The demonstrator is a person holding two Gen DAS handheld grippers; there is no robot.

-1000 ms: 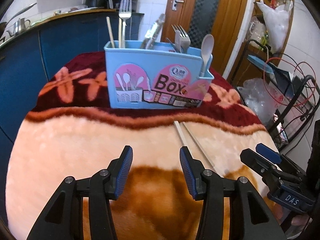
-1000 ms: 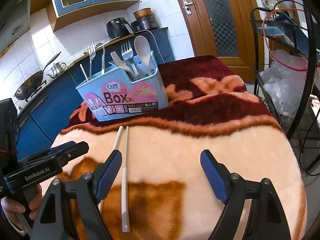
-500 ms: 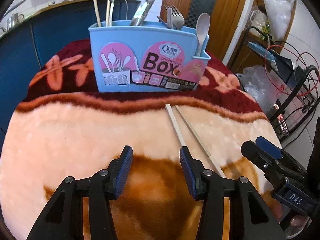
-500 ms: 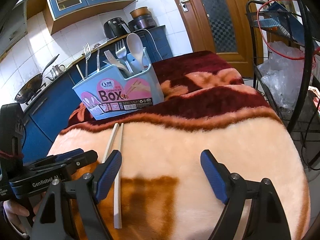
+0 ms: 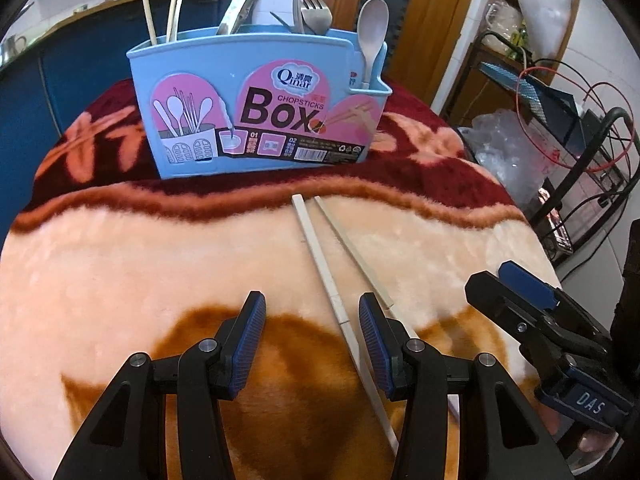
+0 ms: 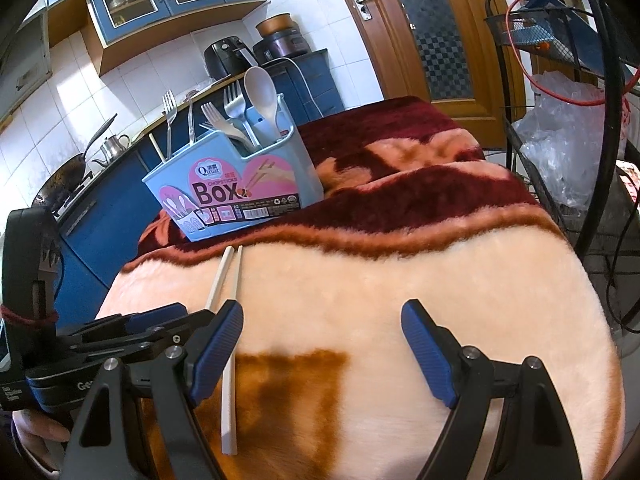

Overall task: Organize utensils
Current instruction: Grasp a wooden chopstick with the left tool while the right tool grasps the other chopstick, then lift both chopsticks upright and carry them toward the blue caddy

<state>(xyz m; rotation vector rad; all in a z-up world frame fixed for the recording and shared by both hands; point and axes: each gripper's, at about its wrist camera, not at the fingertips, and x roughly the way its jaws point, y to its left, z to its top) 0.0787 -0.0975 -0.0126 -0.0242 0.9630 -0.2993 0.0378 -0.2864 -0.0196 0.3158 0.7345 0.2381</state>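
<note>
Hovering left gripper (image 5: 311, 322) open, chopsticks (image 5: 320, 248) beneath

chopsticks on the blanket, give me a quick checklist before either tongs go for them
1. Left tongs open and empty: ok.
2. Right tongs open and empty: ok.
3. Chopsticks free on the blanket, nothing on top: ok.
4. Chopsticks between a pair of fingers: not ok; one runs just inside the left tongs' right finger, the other passes under it.
5. The two tongs apart from each other: cannot tell; they look close side by side in both views.
6. Room in the blue box near the upright chopstick: cannot tell, its inside is hidden.
</note>
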